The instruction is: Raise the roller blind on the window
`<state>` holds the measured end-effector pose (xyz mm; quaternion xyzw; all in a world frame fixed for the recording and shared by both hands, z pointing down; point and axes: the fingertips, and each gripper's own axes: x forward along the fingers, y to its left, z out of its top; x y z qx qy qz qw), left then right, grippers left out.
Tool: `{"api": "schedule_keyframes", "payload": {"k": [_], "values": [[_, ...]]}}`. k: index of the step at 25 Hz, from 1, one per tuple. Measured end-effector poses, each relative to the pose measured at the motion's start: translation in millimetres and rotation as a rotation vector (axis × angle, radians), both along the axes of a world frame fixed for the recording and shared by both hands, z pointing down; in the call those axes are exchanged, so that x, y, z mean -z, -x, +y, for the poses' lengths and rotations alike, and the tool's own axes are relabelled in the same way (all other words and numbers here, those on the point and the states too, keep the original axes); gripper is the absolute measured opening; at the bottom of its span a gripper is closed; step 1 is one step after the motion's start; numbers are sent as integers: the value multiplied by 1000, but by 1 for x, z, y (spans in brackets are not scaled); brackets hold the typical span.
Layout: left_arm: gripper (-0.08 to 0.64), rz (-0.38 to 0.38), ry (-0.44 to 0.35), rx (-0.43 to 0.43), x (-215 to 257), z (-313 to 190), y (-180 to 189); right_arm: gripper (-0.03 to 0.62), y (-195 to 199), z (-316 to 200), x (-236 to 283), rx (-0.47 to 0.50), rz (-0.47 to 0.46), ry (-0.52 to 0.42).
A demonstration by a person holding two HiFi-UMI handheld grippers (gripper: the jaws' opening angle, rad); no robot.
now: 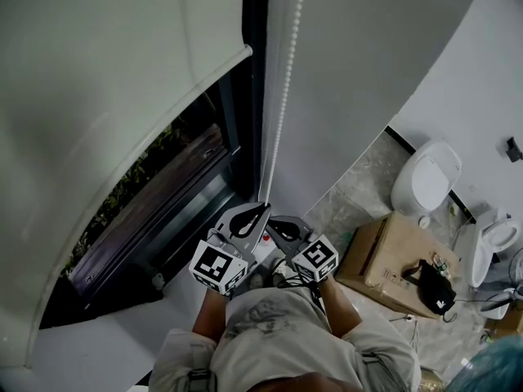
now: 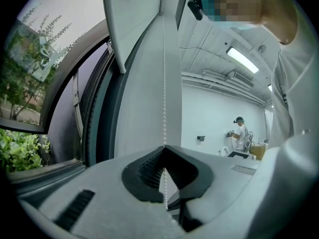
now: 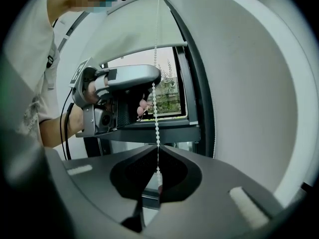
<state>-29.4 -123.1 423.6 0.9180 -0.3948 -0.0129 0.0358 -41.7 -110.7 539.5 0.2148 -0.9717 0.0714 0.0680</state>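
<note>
Your roller blind (image 1: 106, 96) is only partly up. Its bottom bar (image 3: 144, 49) hangs across the window (image 1: 163, 186), leaving a band of glass and green foliage open beneath it, while the white fabric covers the pane above that line. From the head view the blind looks to have a good stretch left to climb, so judge the task as under way, not close to finished.

You have both tools on the bead chain (image 1: 280, 96), which drops straight down along the frame at the window's right side. Your left gripper (image 2: 164, 147) is closed, with its jaw tips pinched together on the chain and the beads running on through the hollow behind them. Your right gripper (image 3: 157, 146) is closed on the same chain in the same way, just below the left one; its own view shows the left tool sitting above it on the beads.

What remains, as far as these views show, is more hand-over-hand hauling on that chain until the bottom bar reaches the top of the window. Both grips look centred on the chain.
</note>
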Motion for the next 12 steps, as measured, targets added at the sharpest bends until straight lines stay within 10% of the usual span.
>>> {"api": "schedule_keyframes", "payload": {"k": [12], "values": [[9,-14,-3,3,2,-1,-2,91,-12,9,50,43,-40,-119]]}}
